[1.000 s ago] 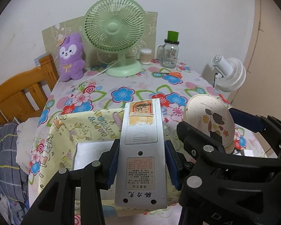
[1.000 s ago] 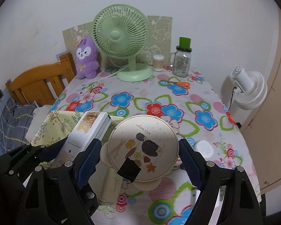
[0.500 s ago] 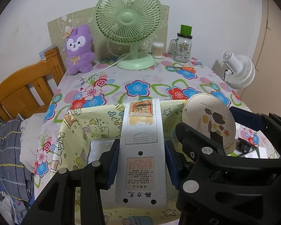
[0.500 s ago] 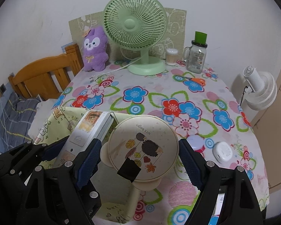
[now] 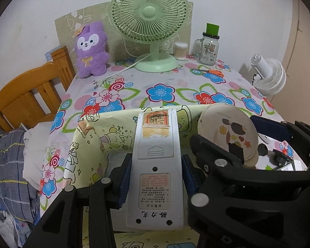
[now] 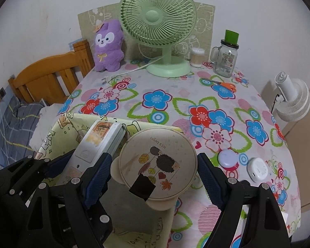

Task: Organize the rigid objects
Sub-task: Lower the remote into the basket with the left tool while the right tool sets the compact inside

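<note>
Left tool (image 5: 155, 177) clamps a grey remote (image 5: 156, 165) back-up at 6 o'clock, right tool (image 6: 153, 177) grips a round hedgehog-print lid (image 6: 158, 165) beside it, both above a yellow cloth-lined box (image 6: 57, 132) on the floral surface (image 6: 175, 95), green fan (image 6: 158, 18) at 12 o'clock.

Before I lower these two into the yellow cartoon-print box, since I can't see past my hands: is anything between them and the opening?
Nothing visible blocks it. The remote control in the left gripper and the round hedgehog case in the right gripper hang above the yellow box; its interior is mostly hidden.
</note>
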### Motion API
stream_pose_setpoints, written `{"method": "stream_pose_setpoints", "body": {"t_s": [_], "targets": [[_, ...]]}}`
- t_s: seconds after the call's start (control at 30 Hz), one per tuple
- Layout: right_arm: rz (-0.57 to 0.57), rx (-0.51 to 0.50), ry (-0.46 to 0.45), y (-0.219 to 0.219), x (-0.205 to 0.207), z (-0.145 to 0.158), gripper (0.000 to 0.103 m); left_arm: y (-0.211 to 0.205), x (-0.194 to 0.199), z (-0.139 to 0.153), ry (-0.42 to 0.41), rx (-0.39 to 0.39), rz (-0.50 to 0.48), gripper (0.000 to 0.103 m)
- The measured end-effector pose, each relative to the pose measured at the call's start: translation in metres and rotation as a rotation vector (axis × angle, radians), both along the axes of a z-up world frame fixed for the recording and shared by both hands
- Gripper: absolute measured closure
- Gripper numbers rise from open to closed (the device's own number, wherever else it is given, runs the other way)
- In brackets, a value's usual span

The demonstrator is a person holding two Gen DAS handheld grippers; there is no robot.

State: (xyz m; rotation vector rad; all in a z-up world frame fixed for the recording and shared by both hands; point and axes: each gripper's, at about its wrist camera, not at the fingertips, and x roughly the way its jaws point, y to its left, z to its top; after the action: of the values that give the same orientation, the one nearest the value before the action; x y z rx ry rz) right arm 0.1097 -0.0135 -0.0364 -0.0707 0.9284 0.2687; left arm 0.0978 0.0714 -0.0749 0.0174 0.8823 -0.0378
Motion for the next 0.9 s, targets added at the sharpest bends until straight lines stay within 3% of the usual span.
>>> {"method": "stream_pose_setpoints", "body": {"t_s": [0.4,0.57,0.9], "targets": [[0.0,-0.033,-0.016,0.01,0.005,-0.005,0.018,0.016,0.002,-0.019,0.041,-0.003,0.061,0.054],[0.025,-0.06,-0.017,0.018,0.007,-0.007,0.017,0.017,-0.002,-0.012,-0.005,0.008,0.07,0.028],[0.013,-0.09,-0.014,0.013,0.002,-0.007,0.015,0.007,-0.006,-0.007,-0.001,0.014,0.047,0.024]]}}
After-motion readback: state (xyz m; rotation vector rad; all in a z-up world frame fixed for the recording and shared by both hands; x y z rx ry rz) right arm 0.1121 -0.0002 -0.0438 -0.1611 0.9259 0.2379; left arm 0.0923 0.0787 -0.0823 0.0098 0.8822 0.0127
